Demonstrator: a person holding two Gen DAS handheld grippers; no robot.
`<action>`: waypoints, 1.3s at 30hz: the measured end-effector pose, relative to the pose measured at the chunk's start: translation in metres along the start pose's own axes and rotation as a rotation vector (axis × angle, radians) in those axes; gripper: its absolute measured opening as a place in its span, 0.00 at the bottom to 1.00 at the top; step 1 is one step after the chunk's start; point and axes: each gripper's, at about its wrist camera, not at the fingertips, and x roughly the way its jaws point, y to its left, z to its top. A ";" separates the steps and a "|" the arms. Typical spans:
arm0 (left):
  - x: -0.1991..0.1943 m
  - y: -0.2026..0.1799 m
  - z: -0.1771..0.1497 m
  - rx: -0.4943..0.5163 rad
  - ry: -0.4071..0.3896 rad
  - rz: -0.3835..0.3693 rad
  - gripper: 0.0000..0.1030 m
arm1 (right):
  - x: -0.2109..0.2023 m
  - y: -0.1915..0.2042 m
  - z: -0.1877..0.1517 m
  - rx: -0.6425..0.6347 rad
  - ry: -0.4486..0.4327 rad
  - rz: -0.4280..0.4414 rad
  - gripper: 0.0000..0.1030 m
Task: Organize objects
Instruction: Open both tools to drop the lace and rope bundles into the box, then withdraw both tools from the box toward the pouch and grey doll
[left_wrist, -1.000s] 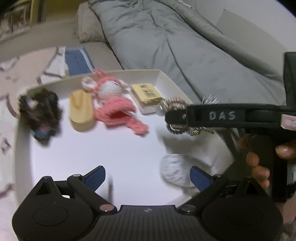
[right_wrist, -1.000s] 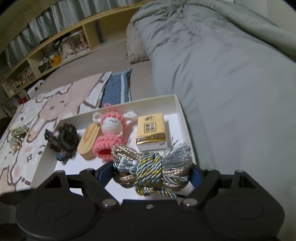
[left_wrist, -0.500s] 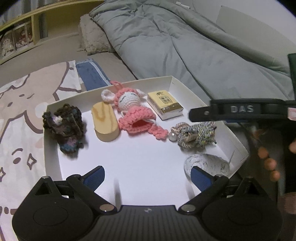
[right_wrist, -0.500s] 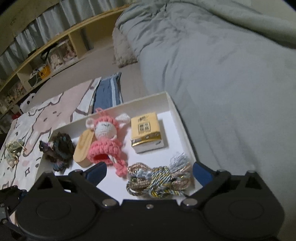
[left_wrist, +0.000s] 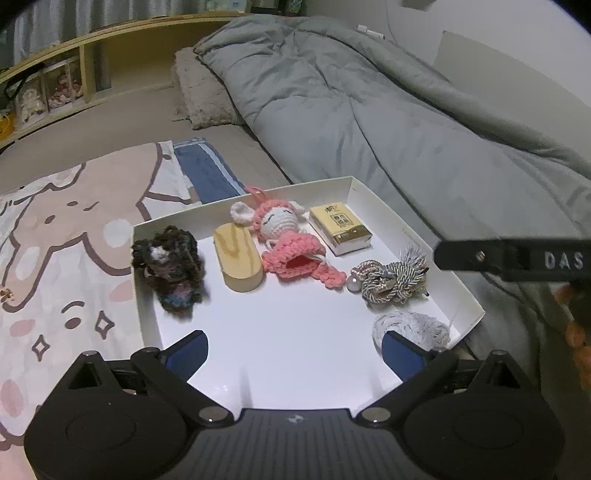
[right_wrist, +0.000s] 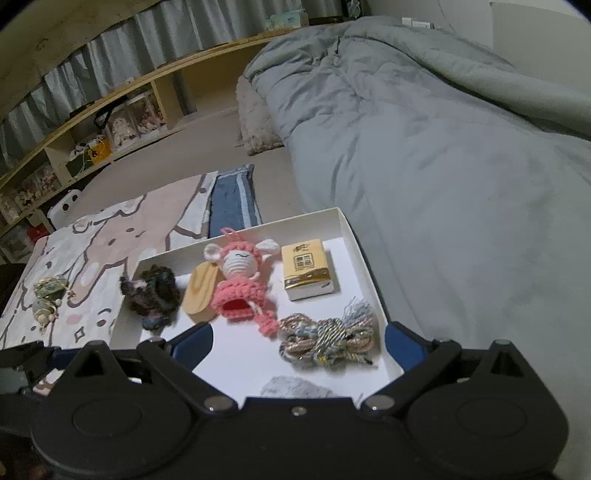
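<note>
grey bedding beside white tray (right_wrist: 364, 254); both tools, left tool (left_wrist: 293, 349) and right tool (right_wrist: 299, 341), wide, empty.

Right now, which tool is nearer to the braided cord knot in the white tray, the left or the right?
Right. The right tool hangs open just above the braided cord knot. The left tool is open over the white tray, well apart from the knot.
</note>
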 end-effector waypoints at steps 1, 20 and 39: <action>-0.003 0.001 -0.001 -0.003 -0.003 0.000 0.97 | -0.004 0.002 -0.002 -0.005 0.000 -0.006 0.98; -0.053 0.028 -0.019 -0.027 -0.040 0.019 1.00 | -0.059 0.020 -0.035 -0.031 -0.015 -0.103 0.98; -0.077 0.057 -0.034 -0.049 -0.050 0.040 1.00 | -0.069 0.037 -0.062 0.002 -0.011 -0.190 1.00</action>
